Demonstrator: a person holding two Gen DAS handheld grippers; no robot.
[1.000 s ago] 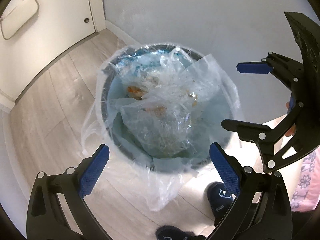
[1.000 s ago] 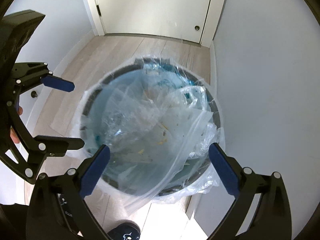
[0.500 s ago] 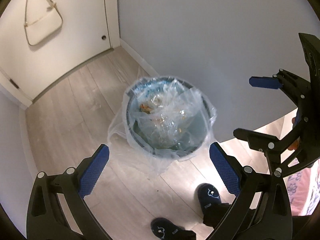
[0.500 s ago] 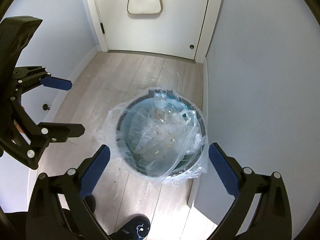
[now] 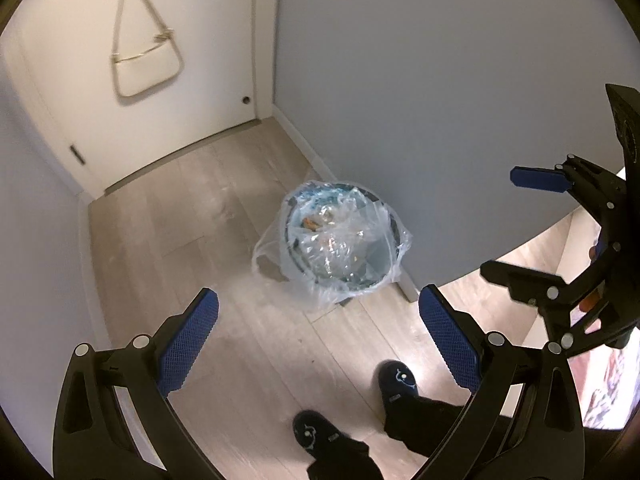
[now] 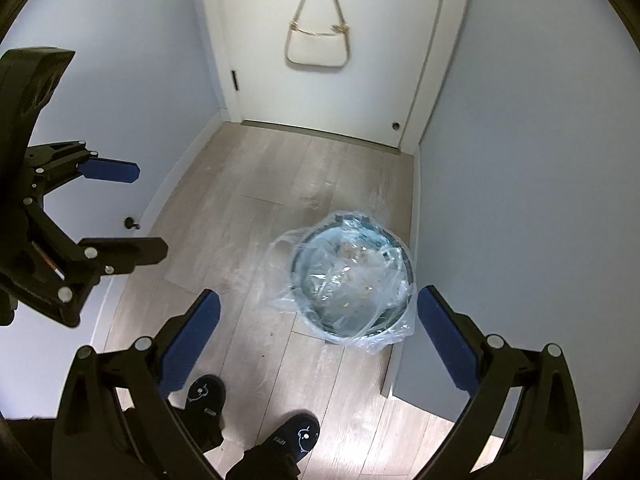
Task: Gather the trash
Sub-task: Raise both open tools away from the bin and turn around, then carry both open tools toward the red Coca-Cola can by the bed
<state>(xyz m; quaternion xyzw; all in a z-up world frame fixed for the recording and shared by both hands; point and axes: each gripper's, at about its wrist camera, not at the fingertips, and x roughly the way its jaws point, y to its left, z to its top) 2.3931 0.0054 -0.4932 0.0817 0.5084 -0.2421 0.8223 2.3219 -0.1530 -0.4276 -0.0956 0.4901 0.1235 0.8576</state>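
**Backing away from the bin, both tools empty**

Pulling both tools up and away has shrunk the bin from filling each view a second ago to a small shape low in the hallway. That reads as a retreat, not a pickup: the clear bag (image 5: 344, 236) is unchanged, draped over the rim of the round trash bin (image 5: 388, 268) with scraps inside, so the collecting is not yet done.

Your left tool (image 5: 318, 346) is spread wide and grips nothing. Your right tool (image 6: 318, 344) is likewise released and bare.

The bin stands on the wood floor (image 6: 256, 208) against the grey wall (image 6: 520, 160), near its corner, well below and ahead of both tools. In the left view it sits between the blue pads; in the right view it lies nearer the right-hand pad. Your slippers (image 6: 302, 434) are just short of it. To lift the bag you will likely need to come down again.
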